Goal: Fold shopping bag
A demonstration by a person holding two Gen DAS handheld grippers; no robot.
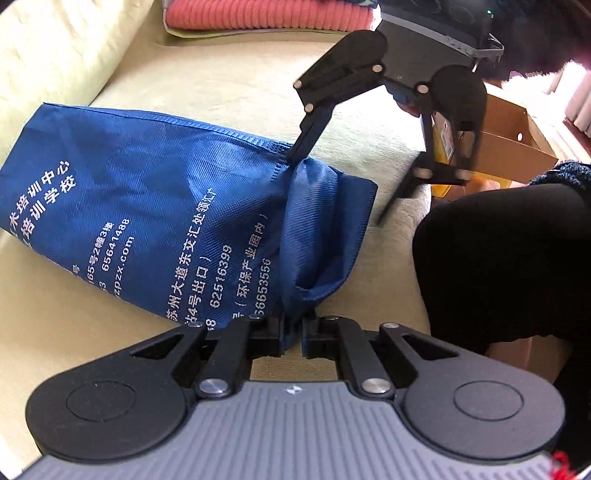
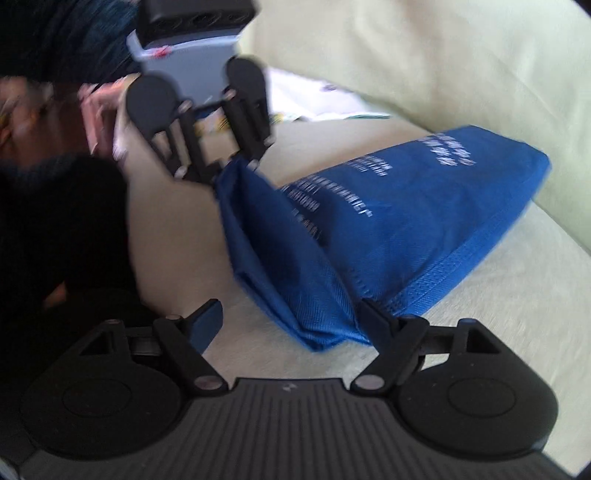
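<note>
A blue non-woven shopping bag [image 1: 147, 184] with white print lies flat on a pale green cushioned seat [image 1: 221, 85]. My left gripper [image 1: 293, 332] is shut on a bunched corner of the bag's near end and lifts that fabric a little. In the right wrist view the left gripper [image 2: 218, 177] pinches the far corner of the same end of the bag [image 2: 406, 214]. My right gripper [image 2: 291, 325] is open; the bag's other corner rests against its right finger [image 2: 373, 325], unpinched. From the left wrist view the right gripper [image 1: 336, 186] spreads wide above the bag's end.
A folded pink knit [image 1: 269, 16] lies at the back of the seat. A pale cushion [image 1: 55, 55] runs along the left. An open cardboard box [image 1: 517, 147] stands right of the seat, beside a person's dark-clothed leg [image 1: 498, 258]. Papers [image 2: 314, 99] lie behind the bag.
</note>
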